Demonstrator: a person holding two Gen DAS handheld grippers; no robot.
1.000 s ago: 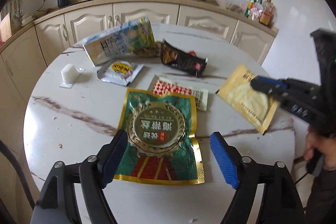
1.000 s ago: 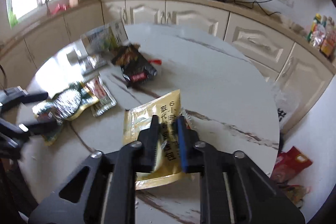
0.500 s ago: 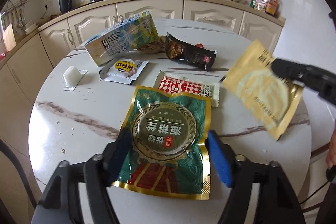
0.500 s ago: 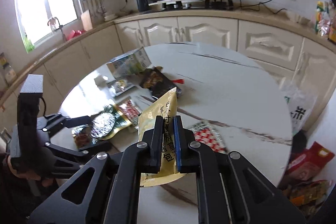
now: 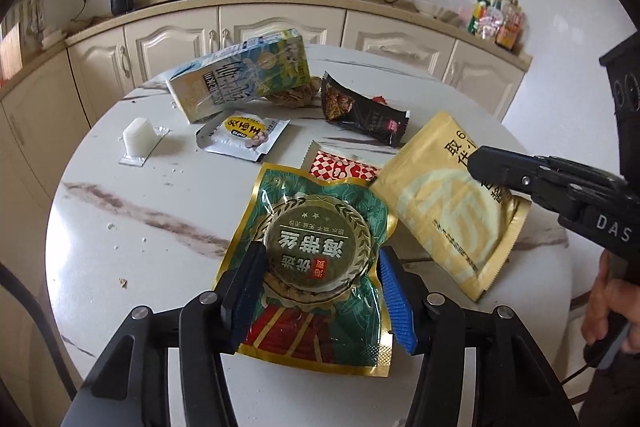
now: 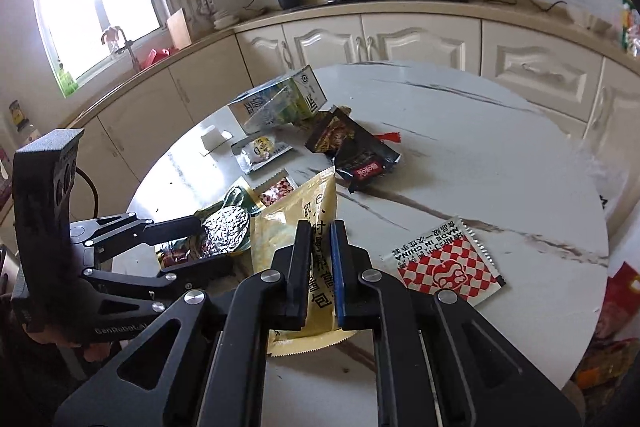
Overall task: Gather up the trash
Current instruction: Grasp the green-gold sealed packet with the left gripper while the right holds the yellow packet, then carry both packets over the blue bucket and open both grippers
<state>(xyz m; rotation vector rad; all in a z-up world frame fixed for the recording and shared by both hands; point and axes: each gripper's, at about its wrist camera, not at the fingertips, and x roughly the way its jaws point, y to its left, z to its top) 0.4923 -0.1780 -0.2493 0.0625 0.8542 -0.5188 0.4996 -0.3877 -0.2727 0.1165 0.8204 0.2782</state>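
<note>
A green and gold foil packet (image 5: 320, 259) lies on the round marble table (image 5: 152, 211); it also shows in the right wrist view (image 6: 224, 227). My left gripper (image 5: 320, 271) straddles it, its jaws closed in against the packet's two sides. My right gripper (image 6: 320, 247) is shut on a yellow sachet (image 6: 296, 223) and holds it above the table, to the right of the green packet (image 5: 444, 203). A red-checked sachet (image 6: 444, 267) lies right of my right gripper.
A milk carton (image 5: 240, 75), a white-yellow wrapper (image 5: 244, 131), a black snack bag (image 5: 360, 111), another red-checked sachet (image 5: 344, 167) and a small white plastic cup (image 5: 138, 139) lie farther back. Cream cabinets (image 5: 280, 27) curve behind. Trash bags (image 6: 612, 307) are on the floor.
My left gripper moved forward and closed in on the green packet. My right gripper lifted the yellow sachet off the table and carried it left toward the green packet.
</note>
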